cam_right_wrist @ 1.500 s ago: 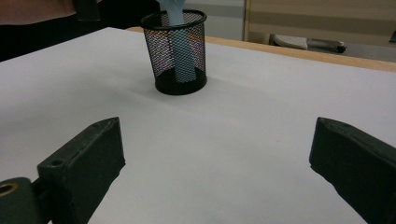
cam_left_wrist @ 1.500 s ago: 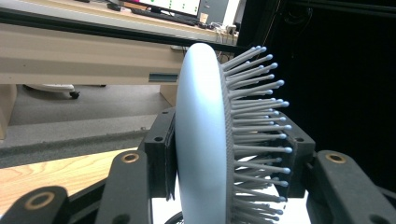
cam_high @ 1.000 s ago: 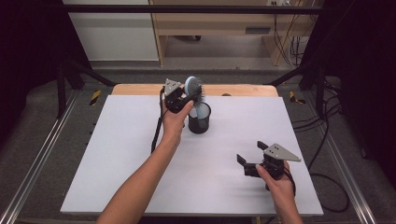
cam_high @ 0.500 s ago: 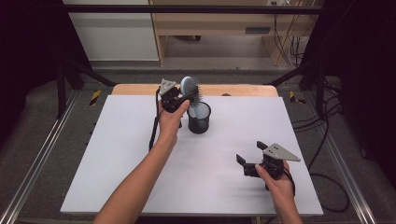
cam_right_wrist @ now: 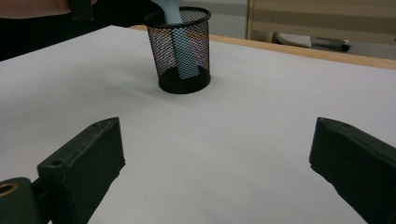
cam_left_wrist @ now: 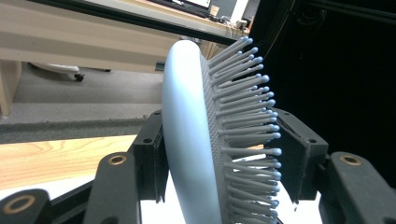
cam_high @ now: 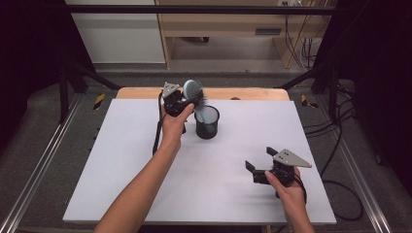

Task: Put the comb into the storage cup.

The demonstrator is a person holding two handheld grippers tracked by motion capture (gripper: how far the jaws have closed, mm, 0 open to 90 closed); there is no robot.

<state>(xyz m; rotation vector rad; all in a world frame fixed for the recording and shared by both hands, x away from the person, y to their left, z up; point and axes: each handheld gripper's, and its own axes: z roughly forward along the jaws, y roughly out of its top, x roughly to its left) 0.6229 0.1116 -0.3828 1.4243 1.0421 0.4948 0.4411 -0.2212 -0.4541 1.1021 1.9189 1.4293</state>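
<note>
A pale blue hairbrush (cam_high: 192, 90) stands tilted with its handle (cam_right_wrist: 184, 51) down inside a black mesh cup (cam_high: 207, 122) at the back middle of the white tabletop (cam_high: 145, 184). My left gripper (cam_high: 186, 99) is shut on the brush's head. In the left gripper view one jaw lies against the brush's smooth back (cam_left_wrist: 187, 140) and the other against the bristle tips. My right gripper (cam_high: 260, 158) is open at the front right, low over the table and pointing toward the cup (cam_right_wrist: 161, 46), with nothing between its jaws (cam_right_wrist: 219, 154).
A wooden strip (cam_high: 243, 93) runs along the table's far edge behind the cup. Metal rails (cam_high: 43, 160) flank the table, and cables (cam_high: 340, 145) trail on the floor at the right. Open tabletop lies between the cup and my right gripper.
My left gripper has shifted slightly left with the brush head, tilting the brush a little in the cup. The right gripper has stayed put.
</note>
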